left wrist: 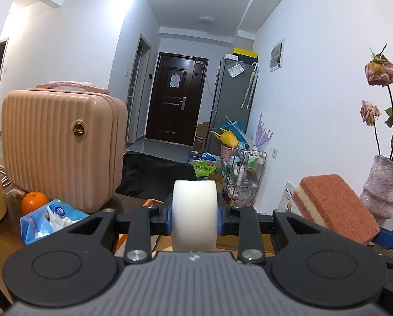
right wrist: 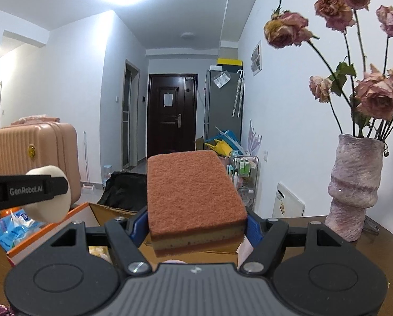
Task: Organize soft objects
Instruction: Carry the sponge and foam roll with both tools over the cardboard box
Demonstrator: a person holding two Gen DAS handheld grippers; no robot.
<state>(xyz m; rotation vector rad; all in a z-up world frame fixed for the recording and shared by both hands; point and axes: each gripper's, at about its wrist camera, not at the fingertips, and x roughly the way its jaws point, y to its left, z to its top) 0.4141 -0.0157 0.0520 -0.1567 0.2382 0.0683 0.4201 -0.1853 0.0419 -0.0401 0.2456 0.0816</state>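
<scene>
orange sponge (right wrist: 193, 197) lengthwise in right gripper (right wrist: 196, 226); white puff (left wrist: 195, 214) edge-on in left gripper (left wrist: 195, 220)

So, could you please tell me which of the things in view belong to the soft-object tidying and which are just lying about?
Job:
- round white foam puff, clamped in the left gripper
- terracotta scouring sponge, clamped in the right gripper
- orange-edged cardboard box below, likely the destination

Lying about:
- ribbed pink hard-shell case
- orange fruit
- blue tissue pack
- mottled purple vase of dried roses
</scene>
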